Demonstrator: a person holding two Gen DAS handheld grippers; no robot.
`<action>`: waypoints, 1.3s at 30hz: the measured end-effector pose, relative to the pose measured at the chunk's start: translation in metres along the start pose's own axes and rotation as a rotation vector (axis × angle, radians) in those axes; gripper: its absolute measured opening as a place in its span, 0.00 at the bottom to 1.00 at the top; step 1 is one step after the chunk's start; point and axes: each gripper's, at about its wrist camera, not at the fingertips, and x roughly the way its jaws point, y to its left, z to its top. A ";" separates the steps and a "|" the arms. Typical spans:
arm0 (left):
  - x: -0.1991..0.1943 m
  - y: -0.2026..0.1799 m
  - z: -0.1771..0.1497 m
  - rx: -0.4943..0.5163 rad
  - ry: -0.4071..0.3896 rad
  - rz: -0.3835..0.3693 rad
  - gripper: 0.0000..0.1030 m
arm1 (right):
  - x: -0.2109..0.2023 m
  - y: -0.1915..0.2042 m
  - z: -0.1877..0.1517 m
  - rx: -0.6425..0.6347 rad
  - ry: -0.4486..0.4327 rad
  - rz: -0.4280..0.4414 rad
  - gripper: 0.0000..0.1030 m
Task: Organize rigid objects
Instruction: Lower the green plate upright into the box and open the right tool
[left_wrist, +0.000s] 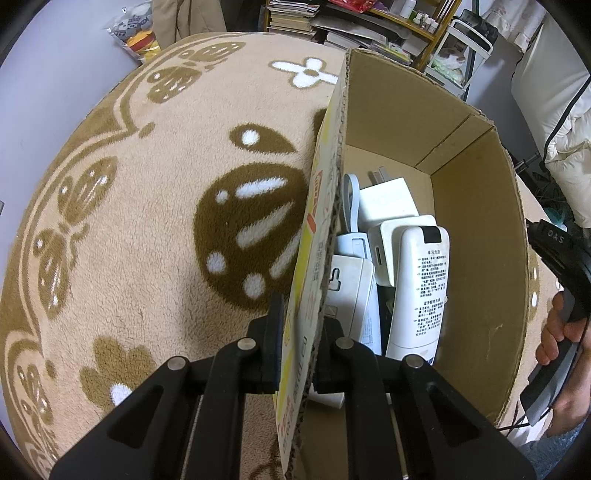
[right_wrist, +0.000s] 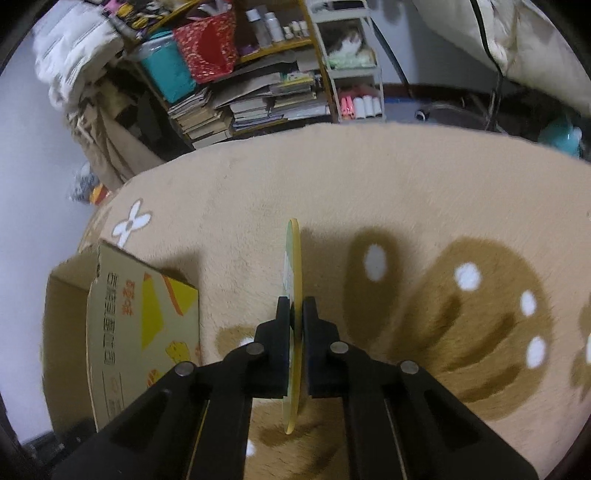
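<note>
Pinching the box (left_wrist: 388, 122) by its near side wall, my left tool (left_wrist: 300, 350) is nearly closed, one finger against the printed outer face and the other inside, with only the corrugated wall between them. That wall runs straight away from my left camera, its cut edge rising up the middle of the view. The box sits on the blanket (left_wrist: 129, 221), open side up, its long axis pointing away from me toward the shelves (left_wrist: 369, 22).

Inside the box I see a remote (left_wrist: 421, 284) lying lengthwise along the box, back side up with printed text, its dark end pointing away. Beside it lie a white charger (left_wrist: 388, 199) with its prongs aimed at the far wall, a second white adapter (left_wrist: 384, 254), and a flat white device (left_wrist: 351, 291) against the gripped wall. They touch and overlap one another.

My right tool (right_wrist: 295, 347) is pressed onto a thin yellow disc (right_wrist: 293, 266), held edge-on to my right camera. The disc stands upright between the fingers, its flat faces turned left and right, its rim reaching out beyond the fingertips away from me and down below them. It hangs above the blanket, to the right of the box and apart from it. In the left view, the right hand (left_wrist: 557, 332) is visible at the frame's edge, beside the box's far wall.
</note>
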 end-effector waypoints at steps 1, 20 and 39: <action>0.000 0.000 0.000 0.000 -0.001 0.001 0.12 | -0.003 0.000 0.000 -0.013 -0.004 -0.002 0.07; 0.000 0.000 -0.001 0.005 -0.002 0.008 0.12 | -0.084 0.033 0.002 -0.139 -0.146 0.074 0.07; -0.002 -0.002 -0.003 0.006 -0.004 0.014 0.12 | -0.116 0.111 -0.024 -0.271 -0.156 0.285 0.07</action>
